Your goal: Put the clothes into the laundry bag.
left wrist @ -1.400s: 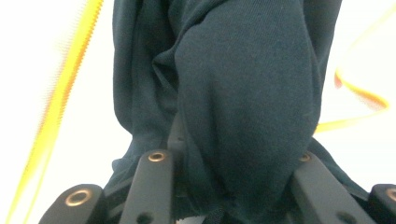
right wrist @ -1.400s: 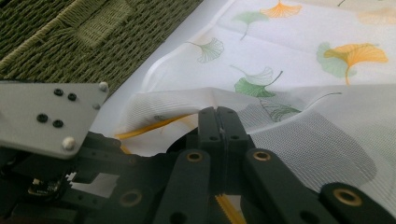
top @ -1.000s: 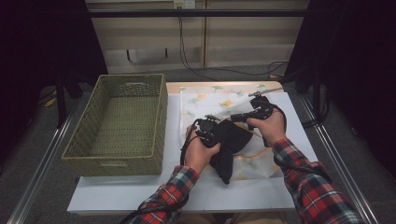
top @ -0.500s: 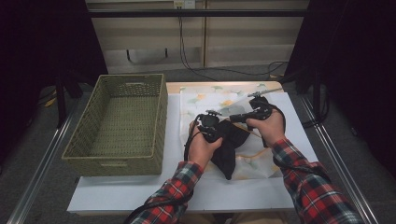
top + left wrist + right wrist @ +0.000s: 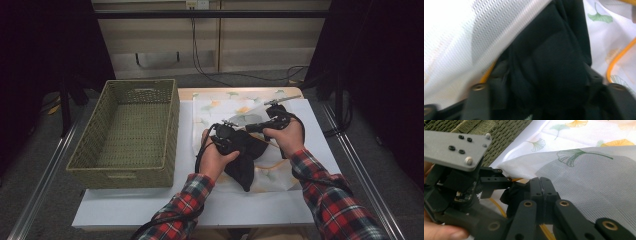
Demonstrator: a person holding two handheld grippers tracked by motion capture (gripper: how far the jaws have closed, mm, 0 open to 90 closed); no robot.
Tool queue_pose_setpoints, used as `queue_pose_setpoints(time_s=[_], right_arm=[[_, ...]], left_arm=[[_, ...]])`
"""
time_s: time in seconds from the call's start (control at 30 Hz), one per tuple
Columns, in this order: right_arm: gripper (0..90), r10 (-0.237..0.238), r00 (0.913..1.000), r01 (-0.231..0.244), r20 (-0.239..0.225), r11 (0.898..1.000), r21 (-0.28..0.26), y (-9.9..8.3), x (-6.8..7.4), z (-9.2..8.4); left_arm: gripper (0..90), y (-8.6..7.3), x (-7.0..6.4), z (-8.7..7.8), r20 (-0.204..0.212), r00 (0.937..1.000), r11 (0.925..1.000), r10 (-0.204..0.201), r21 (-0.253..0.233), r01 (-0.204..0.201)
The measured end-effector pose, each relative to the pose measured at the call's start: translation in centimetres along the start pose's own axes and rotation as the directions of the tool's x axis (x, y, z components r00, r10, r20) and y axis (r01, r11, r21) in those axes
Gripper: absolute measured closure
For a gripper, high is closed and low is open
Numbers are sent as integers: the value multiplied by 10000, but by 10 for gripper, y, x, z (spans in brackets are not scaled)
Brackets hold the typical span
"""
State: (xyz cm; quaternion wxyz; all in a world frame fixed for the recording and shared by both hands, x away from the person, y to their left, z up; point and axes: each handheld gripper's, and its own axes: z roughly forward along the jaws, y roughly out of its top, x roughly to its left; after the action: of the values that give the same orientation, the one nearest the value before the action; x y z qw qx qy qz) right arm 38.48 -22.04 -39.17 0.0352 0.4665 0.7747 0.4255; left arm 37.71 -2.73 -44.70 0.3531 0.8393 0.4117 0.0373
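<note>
The black garment [image 5: 243,159] lay bunched near the middle of the table, on the white mesh bag [image 5: 235,112] printed with ginkgo leaves and edged in orange, and its lower end trailed toward you over the bag's front part. In the left gripper view the dark cloth [image 5: 554,62] sat between that gripper's two jaws, with the bag's mesh flap [image 5: 486,37] raised just beside it. Your left gripper [image 5: 227,137] had its jaws parted around the cloth; they had just been opening, and the fabric was between them, though I could not tell whether the pads pressed it. Your right gripper [image 5: 541,186] had its jaws pressed flat together, pinching the edge of the mesh bag [image 5: 594,177] and lifting it, with the left gripper [image 5: 486,182] close beside its tips. The two hands were near each other over the bag. The woven green basket [image 5: 125,130] stood to the left on the white table [image 5: 270,205], apart from the cloth.
</note>
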Motion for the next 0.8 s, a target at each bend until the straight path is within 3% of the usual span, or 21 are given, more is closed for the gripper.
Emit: queue_pose_setpoints(time_s=[0.07,0.17,0.27,0.37,0.47,0.5,0.6,0.8], right_arm=[[900,-38,10000,38,37,10000,1,0,0,0],[900,-31,10000,31,55,10000,20,0,0,1],[900,-22,10000,22,86,10000,22,0,0,0],[900,-29,9999,29,106,10000,21,1,0,0],[900,-35,9999,35,106,10000,4,1,0,0],[900,-13,10000,13,98,10000,15,1,1,0],[900,-42,9999,42,99,10000,6,1,0,0],[900,40,10000,-40,79,10000,-8,0,-2,0]], left_arm=[[275,-3,1,-4,-89,9997,9996,240,145,-238],[228,-8,-1,-9,86,9996,9995,252,211,-254],[223,-11,-3,-14,130,9995,9992,298,267,-301],[235,-15,-3,-15,174,9994,9975,299,635,-310],[288,-20,-3,-10,422,9990,9975,-165,688,136],[291,-22,-2,-9,512,9987,9964,19,848,-63],[370,-24,0,-7,709,9973,9947,-196,1025,122],[635,-29,0,-3,660,9964,9844,-531,1709,412]])
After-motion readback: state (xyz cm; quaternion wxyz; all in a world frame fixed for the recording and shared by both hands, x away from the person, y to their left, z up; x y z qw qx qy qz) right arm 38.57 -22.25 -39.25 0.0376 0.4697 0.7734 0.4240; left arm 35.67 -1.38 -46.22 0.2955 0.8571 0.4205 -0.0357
